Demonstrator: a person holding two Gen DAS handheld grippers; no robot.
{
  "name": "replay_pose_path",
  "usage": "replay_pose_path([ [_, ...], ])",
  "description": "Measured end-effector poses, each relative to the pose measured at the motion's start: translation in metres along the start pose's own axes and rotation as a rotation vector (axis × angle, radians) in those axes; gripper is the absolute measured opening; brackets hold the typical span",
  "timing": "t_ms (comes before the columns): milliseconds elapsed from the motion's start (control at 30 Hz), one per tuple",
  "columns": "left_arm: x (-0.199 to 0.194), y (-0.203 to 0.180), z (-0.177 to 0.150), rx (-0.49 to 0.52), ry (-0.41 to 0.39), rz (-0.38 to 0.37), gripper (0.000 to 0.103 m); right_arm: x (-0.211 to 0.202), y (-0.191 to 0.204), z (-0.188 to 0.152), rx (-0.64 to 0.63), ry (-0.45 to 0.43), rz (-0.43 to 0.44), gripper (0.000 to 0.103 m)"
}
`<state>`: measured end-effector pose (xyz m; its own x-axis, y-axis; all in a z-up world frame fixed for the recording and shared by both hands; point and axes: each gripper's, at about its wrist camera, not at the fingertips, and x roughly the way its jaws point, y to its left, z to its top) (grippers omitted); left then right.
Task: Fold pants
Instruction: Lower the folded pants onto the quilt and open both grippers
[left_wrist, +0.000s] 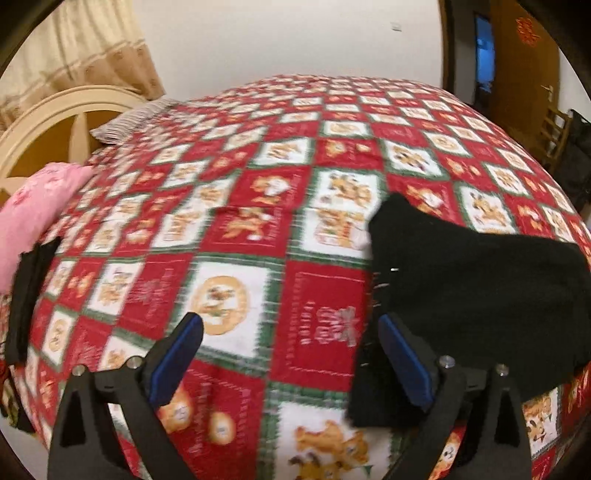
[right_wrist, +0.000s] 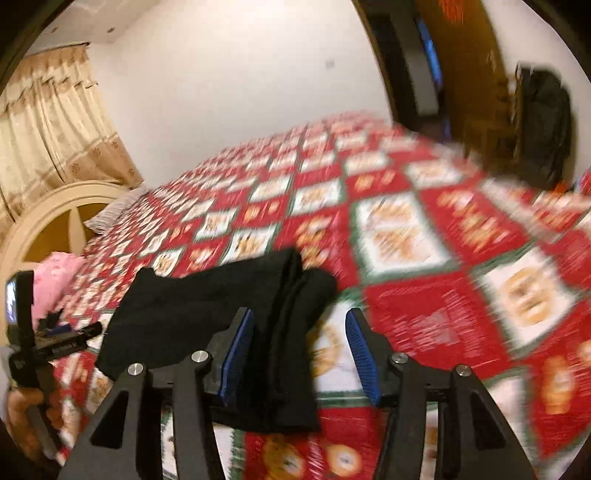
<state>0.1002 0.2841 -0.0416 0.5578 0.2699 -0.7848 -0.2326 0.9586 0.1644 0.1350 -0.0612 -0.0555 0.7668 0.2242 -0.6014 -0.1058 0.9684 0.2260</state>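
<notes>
The black pants (left_wrist: 476, 295) lie folded in a compact bundle on the red patterned bedspread (left_wrist: 258, 206). In the left wrist view they sit at the right, beside and partly under my right finger. My left gripper (left_wrist: 291, 332) is open and empty above the bedspread, just left of the pants. In the right wrist view the pants (right_wrist: 221, 314) lie at lower centre with folded layers showing. My right gripper (right_wrist: 299, 328) is open, its jaws wide over the pants' right edge, holding nothing. The left gripper (right_wrist: 48, 343) shows at far left, held in a hand.
A pink pillow (left_wrist: 33, 214) and a striped pillow (left_wrist: 125, 122) lie at the head of the bed by the cream headboard (left_wrist: 55, 118). A dark strip of cloth (left_wrist: 29, 295) hangs at the bed's left edge. A wooden chair with a black bag (right_wrist: 543, 129) stands far right.
</notes>
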Motion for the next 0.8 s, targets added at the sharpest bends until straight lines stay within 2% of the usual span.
replay_pose_path([
  [33, -0.003, 0.002, 0.001, -0.007, -0.009, 0.022, 0.098, -0.007, 0.005, 0.001, -0.036, -0.022, -0.018, 0.050],
  [67, -0.006, 0.002, 0.002, -0.011, -0.022, 0.034, 0.098, -0.012, 0.011, 0.002, -0.072, -0.031, -0.023, 0.033],
  [133, -0.014, -0.002, 0.004, -0.002, -0.053, 0.019, 0.096, -0.013, 0.031, 0.003, -0.163, -0.010, -0.001, 0.018],
  [233, -0.026, -0.021, 0.010, 0.016, -0.088, -0.044, 0.093, -0.005, 0.051, -0.002, -0.218, 0.022, 0.050, 0.018],
  [333, -0.029, -0.049, 0.012, 0.045, -0.095, -0.105, 0.093, 0.011, 0.061, -0.014, -0.273, 0.086, 0.041, 0.018],
  [433, -0.019, -0.071, 0.008, 0.082, -0.079, -0.082, 0.092, 0.027, 0.050, -0.028, -0.256, 0.159, 0.024, 0.018],
  [567, 0.001, -0.075, -0.007, 0.096, -0.024, -0.044, 0.087, 0.028, 0.045, -0.032, -0.265, 0.161, 0.026, 0.017],
  [700, 0.001, -0.065, -0.014, 0.066, -0.026, -0.070, 0.088, 0.025, 0.046, -0.028, -0.251, 0.161, 0.029, 0.017],
  [800, -0.004, -0.063, -0.012, 0.068, -0.028, -0.059, 0.088, 0.017, 0.049, -0.012, -0.236, 0.097, 0.043, 0.018],
])
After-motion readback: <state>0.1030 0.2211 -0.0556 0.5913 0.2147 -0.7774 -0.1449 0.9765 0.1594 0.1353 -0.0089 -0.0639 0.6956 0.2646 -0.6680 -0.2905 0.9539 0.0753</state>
